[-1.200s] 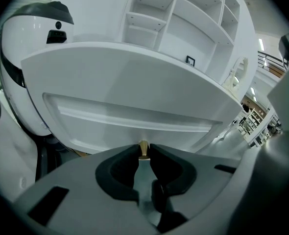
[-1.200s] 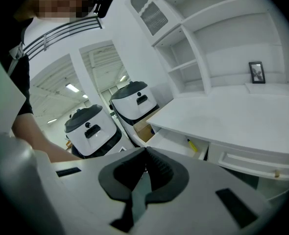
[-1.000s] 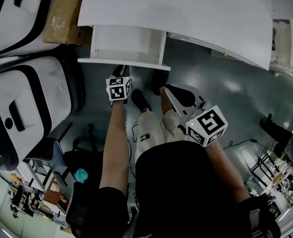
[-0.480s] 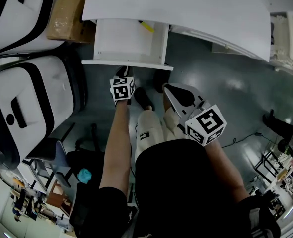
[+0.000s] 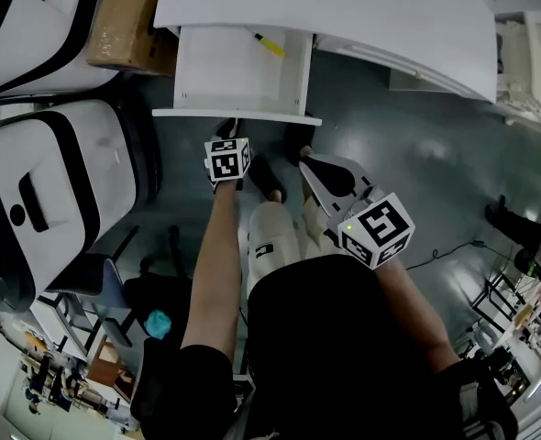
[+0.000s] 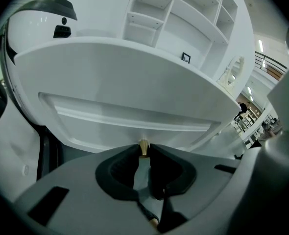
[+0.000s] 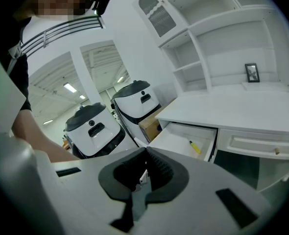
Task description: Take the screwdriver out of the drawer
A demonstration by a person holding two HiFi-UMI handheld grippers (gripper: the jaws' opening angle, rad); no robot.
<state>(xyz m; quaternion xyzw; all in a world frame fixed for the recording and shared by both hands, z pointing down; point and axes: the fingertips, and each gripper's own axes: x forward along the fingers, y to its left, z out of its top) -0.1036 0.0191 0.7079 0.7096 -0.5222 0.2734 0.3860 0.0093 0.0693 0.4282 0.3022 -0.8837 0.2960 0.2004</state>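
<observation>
A white drawer stands pulled out from under the white desk top. A yellow screwdriver lies at its back right corner, also visible in the right gripper view as the screwdriver inside the drawer. My left gripper is at the middle of the drawer front, and its jaws are shut on the small brass knob of the drawer front. My right gripper hangs to the right of the drawer over the floor, shut, with nothing between its jaws.
Two large white-and-black machines stand at the left beside a cardboard box. The person's legs and shoes are below the drawer on the grey floor. White shelving rises behind the desk.
The drawer has slid further out toward the person with my left gripper on its knob, and the yellow screwdriver has come into view. My right gripper moved back alongside.
</observation>
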